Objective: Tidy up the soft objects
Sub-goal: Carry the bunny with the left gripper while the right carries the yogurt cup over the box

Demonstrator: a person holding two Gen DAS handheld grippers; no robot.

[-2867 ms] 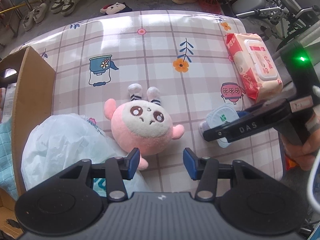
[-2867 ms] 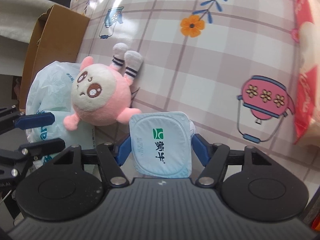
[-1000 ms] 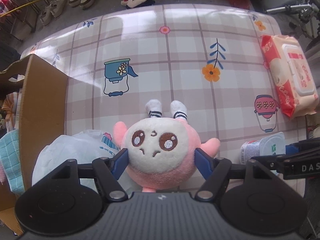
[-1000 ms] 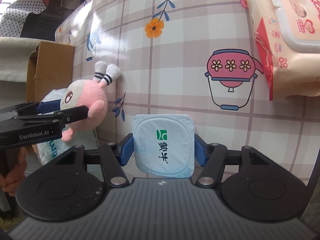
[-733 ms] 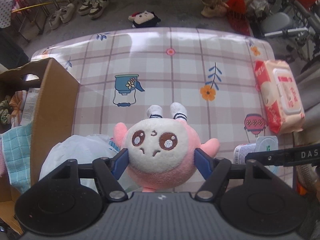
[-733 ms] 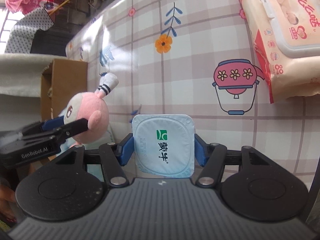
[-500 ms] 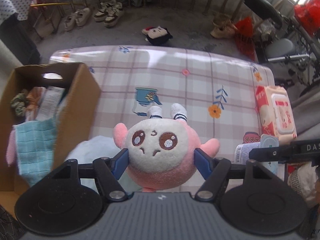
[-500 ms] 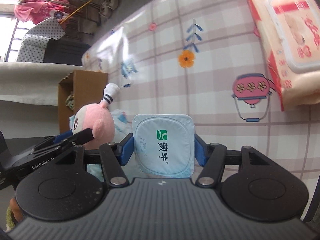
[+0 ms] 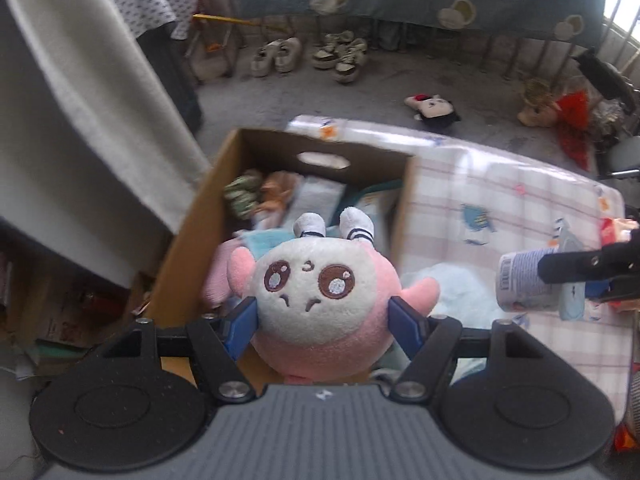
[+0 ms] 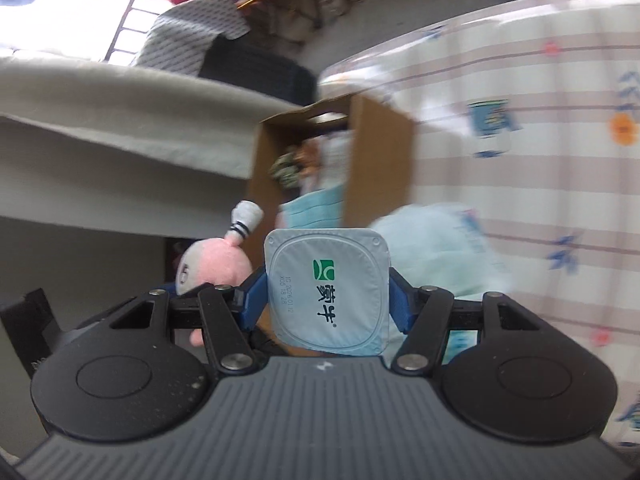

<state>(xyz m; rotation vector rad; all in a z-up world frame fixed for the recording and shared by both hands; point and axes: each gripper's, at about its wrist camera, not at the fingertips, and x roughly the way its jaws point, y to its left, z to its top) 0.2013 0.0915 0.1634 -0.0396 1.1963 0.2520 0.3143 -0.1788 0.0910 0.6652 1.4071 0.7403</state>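
Grippers both carry loads: our left gripper [image 9: 322, 322] pinches the pink plush toy [image 9: 316, 300] at frame centre, over the cardboard box [image 9: 192, 240]. Our right gripper [image 10: 326, 300] clamps the yogurt cup [image 10: 328, 292] at centre, the bench [image 10: 540, 160] at right.

The left gripper [image 9: 322, 320] is matte black with a ribbed grey housing that carries a small pale mark at its front edge. Two round black discs flank the housing, each with a raised inner circle. Angled black link arms, pinned with silver screws, lead to blue finger pads [image 9: 239, 328]. The right gripper [image 10: 327, 292] has the same build: ribbed grey body, black discs speckled with dust, silver screws, blue pads [image 10: 253, 294].
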